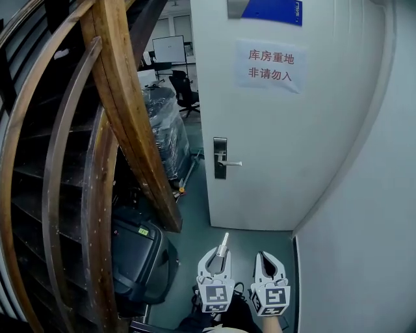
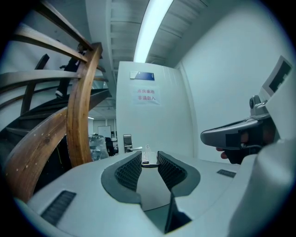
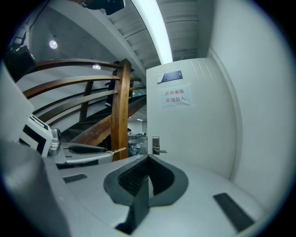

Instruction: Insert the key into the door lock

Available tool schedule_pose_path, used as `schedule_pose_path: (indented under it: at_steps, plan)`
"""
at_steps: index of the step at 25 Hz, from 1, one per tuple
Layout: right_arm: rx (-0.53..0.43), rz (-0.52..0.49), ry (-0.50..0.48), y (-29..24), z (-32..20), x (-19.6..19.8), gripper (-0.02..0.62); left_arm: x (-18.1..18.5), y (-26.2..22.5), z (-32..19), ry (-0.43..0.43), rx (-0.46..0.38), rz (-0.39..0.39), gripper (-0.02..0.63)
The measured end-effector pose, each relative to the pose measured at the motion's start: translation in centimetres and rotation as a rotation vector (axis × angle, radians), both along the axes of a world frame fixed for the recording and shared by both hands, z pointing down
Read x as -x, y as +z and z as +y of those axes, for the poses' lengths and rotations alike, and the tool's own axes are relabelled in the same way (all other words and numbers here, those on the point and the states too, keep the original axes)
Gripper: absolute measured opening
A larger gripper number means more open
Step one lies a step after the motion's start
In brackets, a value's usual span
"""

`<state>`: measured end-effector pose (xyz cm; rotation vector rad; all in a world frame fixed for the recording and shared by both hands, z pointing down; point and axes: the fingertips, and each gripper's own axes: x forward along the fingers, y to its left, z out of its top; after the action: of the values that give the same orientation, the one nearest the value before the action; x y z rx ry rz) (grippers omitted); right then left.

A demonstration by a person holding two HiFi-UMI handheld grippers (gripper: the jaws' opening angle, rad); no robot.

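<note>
One tall white door [image 1: 292,130] fills the upper middle of the head view, with a pale wall [image 1: 364,247] curving along its right side. Left of the door, a curved wooden stair rail [image 1: 123,117] sweeps from top to bottom, and a black case [image 1: 140,257] stands on the floor at its foot. Past the door's left edge, a plastic-wrapped stack [image 1: 166,130] is visible in the room beyond. A paper sign [image 1: 270,65] with red characters is stuck high on the door, below a blue plate [image 1: 273,10]. The metal door lock [image 1: 221,158], a narrow plate with a lever handle pointing right, sits at the door's left edge, about halfway up.

At the bottom, side by side and well short of the door, both claws point towards it. The left claw [image 1: 221,253] [image 2: 149,162] grips the key [image 1: 223,244] [image 2: 148,155] by its head, the blade sticking out ahead towards the lock and nowhere near it. The right claw [image 1: 269,259] [image 3: 148,159] is closed, its tips together with nothing between them.
</note>
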<state>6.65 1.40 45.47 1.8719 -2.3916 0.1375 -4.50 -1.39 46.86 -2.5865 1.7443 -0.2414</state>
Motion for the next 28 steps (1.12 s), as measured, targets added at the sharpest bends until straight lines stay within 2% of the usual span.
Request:
schedule_pose_path:
  at_steps: [11, 18, 28]
  plan:
    - [-0.043, -0.029, -0.058, -1.4, -10.3, -2.8, 0.003, -2.1, -1.4, -9.7, -0.058, -0.044, -0.024, 0.117]
    - [-0.021, -0.069, -0.050, -1.6, -16.0, -6.0, 0.003, -4.8, -1.7, -14.9, -0.051, -0.016, -0.039, 0.117]
    - [0.000, -0.115, -0.082, 0.0, -21.1, -7.8, 0.003, -5.3, 0.8, -19.8, -0.108, 0.058, -0.022, 0.117]
